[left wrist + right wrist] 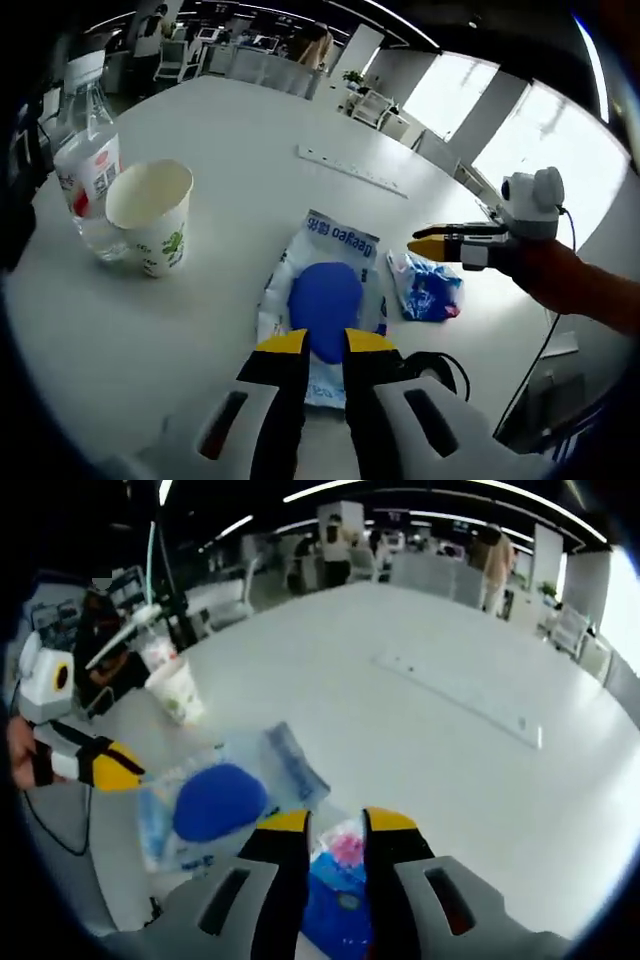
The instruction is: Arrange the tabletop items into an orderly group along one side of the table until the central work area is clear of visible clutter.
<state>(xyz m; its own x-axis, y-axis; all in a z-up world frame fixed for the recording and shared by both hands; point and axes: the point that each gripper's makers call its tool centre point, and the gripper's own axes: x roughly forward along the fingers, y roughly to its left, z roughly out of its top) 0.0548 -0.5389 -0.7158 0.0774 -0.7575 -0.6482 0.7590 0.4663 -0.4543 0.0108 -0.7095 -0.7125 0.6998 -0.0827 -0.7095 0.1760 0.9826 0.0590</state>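
On the table [250,130]: every item lies on its white top, placed below relative to the wipes pack.
Wipes pack [325,300]: flat near the table's near edge, blue oval on its face.
Bottle [85,165]: upright, well left of the pack, touching the cup.
Cup [152,215]: upright paper cup, between bottle and pack.
Ruler [350,170]: flat, beyond the pack.
Blue packet [428,288]: just right of the pack.
Left gripper [326,342]: jaws parted slightly over the pack's near end; grasp cannot be told.
Right gripper [337,822]: jaws parted over the blue packet; grip cannot be told.
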